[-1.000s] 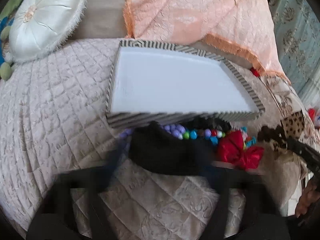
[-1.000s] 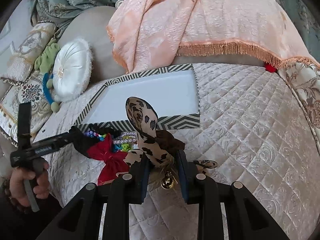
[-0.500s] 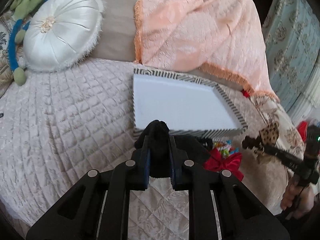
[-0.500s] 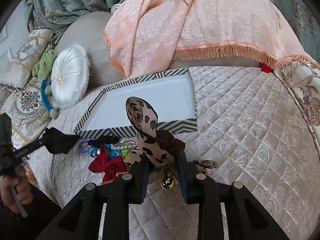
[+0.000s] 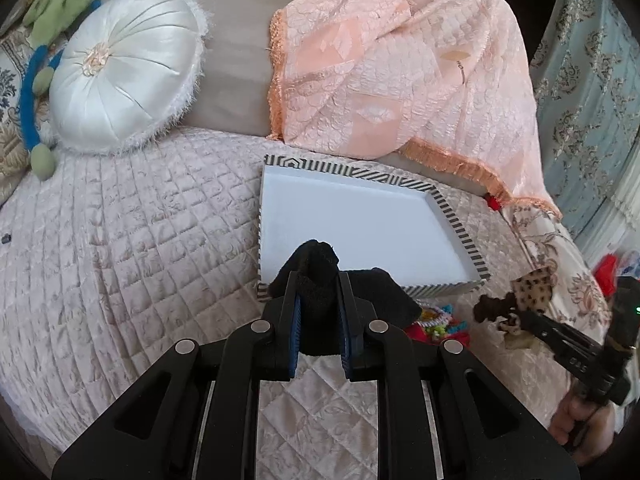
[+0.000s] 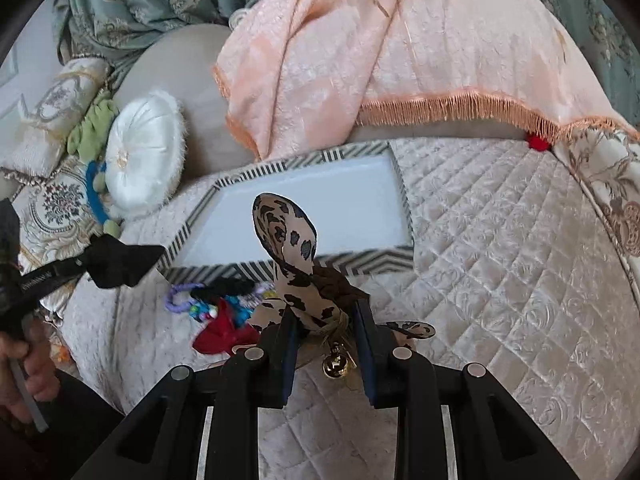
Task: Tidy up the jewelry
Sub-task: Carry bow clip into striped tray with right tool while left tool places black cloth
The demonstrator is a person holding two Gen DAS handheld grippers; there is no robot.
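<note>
While the left gripper (image 5: 318, 280) pinches a black fabric piece (image 5: 320, 268) above the striped tray's (image 5: 460, 236) near rim, the leftover pile (image 6: 216, 304) (beads, red bow) lies just before it. Right gripper (image 6: 326, 316) clamps a leopard-print bow (image 6: 288, 236), lifted off the quilt (image 6: 500, 280).

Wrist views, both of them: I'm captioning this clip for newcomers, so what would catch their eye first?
Probably the two held pieces: the left gripper clamps a black fabric piece before the striped-rim tray, and the right gripper pinches a leopard-print bow with a gold bell. Next, the white-floored tray, nothing in it, with a colourful heap of beads and a red bow against its near edge.
</note>
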